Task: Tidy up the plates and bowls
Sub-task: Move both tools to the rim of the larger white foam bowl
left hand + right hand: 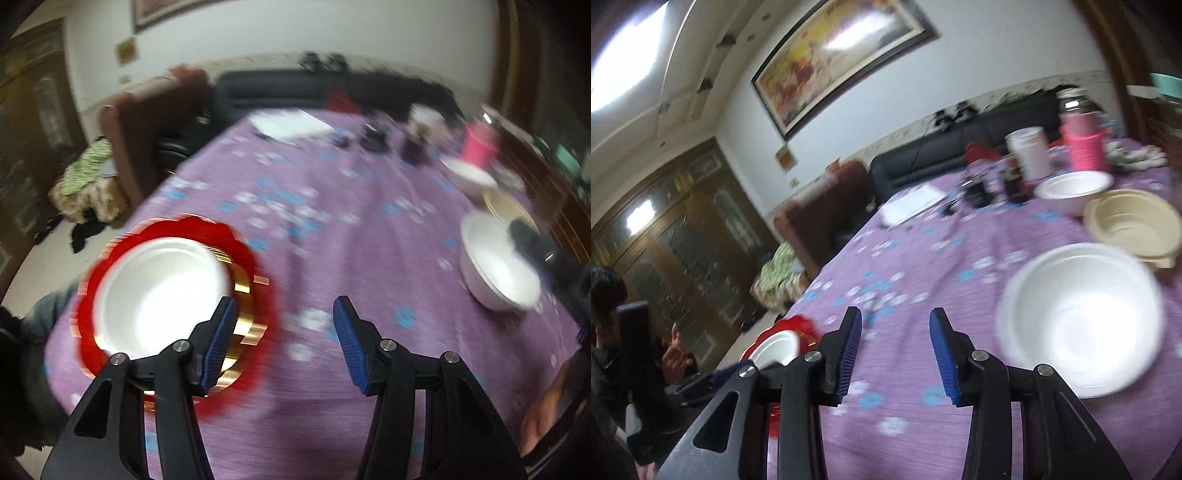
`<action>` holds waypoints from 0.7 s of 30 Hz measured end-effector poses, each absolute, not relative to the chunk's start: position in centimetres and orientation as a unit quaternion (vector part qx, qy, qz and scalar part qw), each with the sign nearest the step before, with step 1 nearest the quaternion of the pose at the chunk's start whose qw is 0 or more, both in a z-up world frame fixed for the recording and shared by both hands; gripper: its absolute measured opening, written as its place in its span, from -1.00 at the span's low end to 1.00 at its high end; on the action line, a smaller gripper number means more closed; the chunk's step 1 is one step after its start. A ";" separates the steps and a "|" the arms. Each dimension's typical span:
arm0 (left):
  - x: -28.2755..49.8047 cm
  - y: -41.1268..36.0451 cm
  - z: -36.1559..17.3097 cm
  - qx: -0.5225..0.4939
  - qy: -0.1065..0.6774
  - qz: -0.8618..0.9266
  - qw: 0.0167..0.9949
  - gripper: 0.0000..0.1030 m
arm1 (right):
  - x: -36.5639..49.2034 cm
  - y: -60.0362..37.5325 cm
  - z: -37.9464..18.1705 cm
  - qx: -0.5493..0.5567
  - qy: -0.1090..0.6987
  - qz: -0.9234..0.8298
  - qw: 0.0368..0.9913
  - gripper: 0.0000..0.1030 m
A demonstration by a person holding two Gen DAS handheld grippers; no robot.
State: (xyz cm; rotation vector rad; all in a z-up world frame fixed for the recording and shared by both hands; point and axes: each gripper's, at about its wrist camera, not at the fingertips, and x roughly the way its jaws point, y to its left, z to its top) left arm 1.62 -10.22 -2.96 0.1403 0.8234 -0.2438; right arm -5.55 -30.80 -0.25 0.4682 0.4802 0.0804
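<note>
Both hand-held grippers, left (284, 321) and right (895, 332), we are holding open and empty above the tabletop (923, 258); three white bowls (1082, 325), one beige bowl (1134, 225), one red plate (173, 314).

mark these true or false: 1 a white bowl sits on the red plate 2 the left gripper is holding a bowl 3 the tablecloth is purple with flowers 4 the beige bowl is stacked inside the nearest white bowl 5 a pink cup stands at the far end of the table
1. True: the small white bowl rests on the red plate.
2. False: the left gripper has open jaws with nothing between them.
3. True: the tablecloth is purple with white and blue flowers.
4. False: the beige bowl sits on the cloth beside the big white bowl.
5. True: the pink cup stands at the far end.
</note>
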 end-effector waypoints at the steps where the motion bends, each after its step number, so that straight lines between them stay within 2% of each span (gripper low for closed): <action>1: 1.6 -11.6 -3.2 0.079 0.404 -0.126 0.902 0.04 | -6.3 -32.0 -0.2 0.232 0.227 0.030 0.945 -0.12; 4: 2.0 -14.8 -3.4 0.096 0.412 -0.139 0.895 0.04 | -9.0 -36.5 -0.1 0.236 0.193 -0.019 0.952 0.09; 7: 2.9 -18.0 -3.2 0.099 0.415 -0.150 0.892 0.03 | -11.2 -41.1 -0.2 0.238 0.162 -0.083 0.954 0.19; 11: 4.2 -21.0 -2.9 0.088 0.413 -0.162 0.892 0.03 | -12.2 -45.9 -1.8 0.284 0.157 -0.126 0.937 0.23; 15: 5.6 -22.8 -3.2 0.059 0.421 -0.169 0.889 0.03 | -10.7 -48.9 -4.0 0.359 0.198 -0.108 0.906 0.23; 21: 5.6 -24.0 -3.7 0.056 0.400 -0.161 0.901 0.03 | -9.2 -47.8 -5.1 0.359 0.229 -0.089 0.901 0.23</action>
